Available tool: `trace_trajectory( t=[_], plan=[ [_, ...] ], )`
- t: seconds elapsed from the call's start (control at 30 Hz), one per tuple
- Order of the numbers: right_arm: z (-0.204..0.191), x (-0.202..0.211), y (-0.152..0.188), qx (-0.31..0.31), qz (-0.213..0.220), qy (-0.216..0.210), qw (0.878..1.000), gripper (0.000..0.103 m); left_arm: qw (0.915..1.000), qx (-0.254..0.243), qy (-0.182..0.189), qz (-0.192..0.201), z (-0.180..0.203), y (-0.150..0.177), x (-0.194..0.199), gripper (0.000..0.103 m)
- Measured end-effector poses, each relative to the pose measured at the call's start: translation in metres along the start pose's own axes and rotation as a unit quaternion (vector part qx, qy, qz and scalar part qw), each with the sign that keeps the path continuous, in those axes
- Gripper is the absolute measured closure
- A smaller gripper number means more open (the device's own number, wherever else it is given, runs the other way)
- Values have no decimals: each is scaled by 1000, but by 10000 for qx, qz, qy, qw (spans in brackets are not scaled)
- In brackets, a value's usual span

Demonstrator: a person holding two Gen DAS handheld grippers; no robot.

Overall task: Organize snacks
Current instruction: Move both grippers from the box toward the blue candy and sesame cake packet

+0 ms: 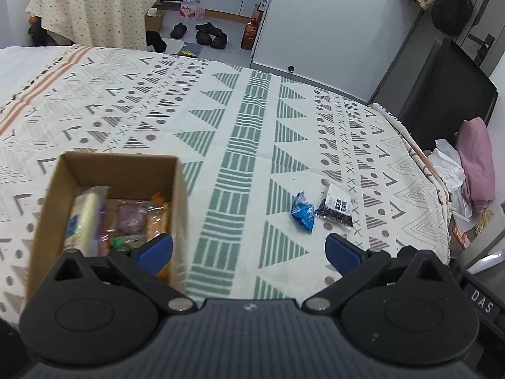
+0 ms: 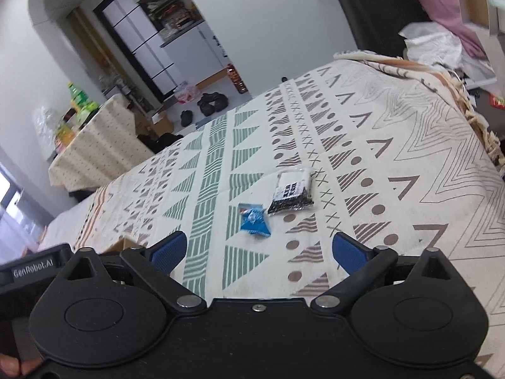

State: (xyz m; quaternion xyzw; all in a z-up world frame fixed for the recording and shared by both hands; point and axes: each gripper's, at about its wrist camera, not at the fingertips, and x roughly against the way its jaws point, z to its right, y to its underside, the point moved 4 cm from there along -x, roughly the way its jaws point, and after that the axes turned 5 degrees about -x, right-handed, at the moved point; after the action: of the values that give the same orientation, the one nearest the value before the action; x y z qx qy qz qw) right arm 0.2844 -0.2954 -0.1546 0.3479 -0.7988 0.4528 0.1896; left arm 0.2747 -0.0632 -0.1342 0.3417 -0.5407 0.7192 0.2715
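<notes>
A brown cardboard box [image 1: 118, 170] stands on the patterned cloth at the left, holding several wrapped snacks. A small blue snack packet [image 1: 303, 213] [image 2: 254, 219] and a clear bag of dark seeds with a white label [image 1: 337, 210] [image 2: 292, 193] lie side by side on the cloth. My left gripper [image 1: 249, 251] is open with nothing between its blue pads; its left pad hangs over the box's near right corner. My right gripper [image 2: 258, 249] is open and empty, just short of the blue packet. A corner of the box [image 2: 121, 244] peeks out behind its left finger.
The patterned cloth [image 1: 246, 145] covers a broad surface whose right edge drops off to pink and white bundles [image 1: 473, 164]. Beyond the far edge stand a table under a dotted cloth [image 1: 94, 3] and shoes on the floor [image 1: 210, 34].
</notes>
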Motion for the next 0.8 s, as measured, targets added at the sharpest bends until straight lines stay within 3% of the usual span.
trace_trajectory(
  t=[0.33,0.8],
  plan=[
    [21,-40,-10,-458,-165,14,9988,16,9996,115,229,-131,22,-15,-52,4],
    [47,-95,-21,-860,-405,178,9953,33,9972,358,318,-570,36,-18,-130,28]
  ],
)
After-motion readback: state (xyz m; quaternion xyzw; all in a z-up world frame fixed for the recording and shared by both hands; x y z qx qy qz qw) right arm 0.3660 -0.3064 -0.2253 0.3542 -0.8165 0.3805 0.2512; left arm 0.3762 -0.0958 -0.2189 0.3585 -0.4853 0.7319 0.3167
